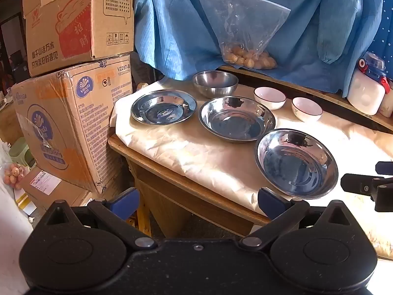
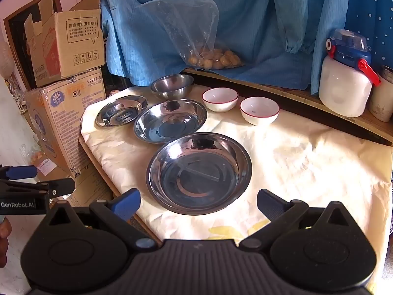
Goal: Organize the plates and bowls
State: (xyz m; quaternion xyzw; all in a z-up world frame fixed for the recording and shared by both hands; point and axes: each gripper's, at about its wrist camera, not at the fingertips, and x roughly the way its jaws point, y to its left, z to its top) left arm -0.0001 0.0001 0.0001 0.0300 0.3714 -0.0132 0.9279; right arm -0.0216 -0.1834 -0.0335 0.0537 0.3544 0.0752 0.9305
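Note:
Three steel plates lie in a diagonal row on the paper-covered table: a small one (image 1: 163, 107) (image 2: 121, 110) at the far left, a middle one (image 1: 237, 119) (image 2: 170, 120), and the nearest, largest one (image 1: 296, 163) (image 2: 199, 173). Behind them stands a steel bowl (image 1: 215, 83) (image 2: 172, 86). Two white bowls with red rims (image 1: 269, 97) (image 1: 306, 109) (image 2: 220, 99) (image 2: 259, 110) sit to its right. My left gripper (image 1: 199, 202) is open, hovering off the table's front left edge. My right gripper (image 2: 199, 205) is open, just short of the nearest plate. Neither holds anything.
Stacked cardboard boxes (image 1: 73, 73) (image 2: 66, 73) stand left of the table. A blue cloth (image 1: 245, 24) hangs behind, with a plastic bag of round foods (image 1: 248, 56) (image 2: 211, 59) on a raised ledge. A white jug with a blue lid (image 2: 346, 78) (image 1: 367, 91) stands at the right.

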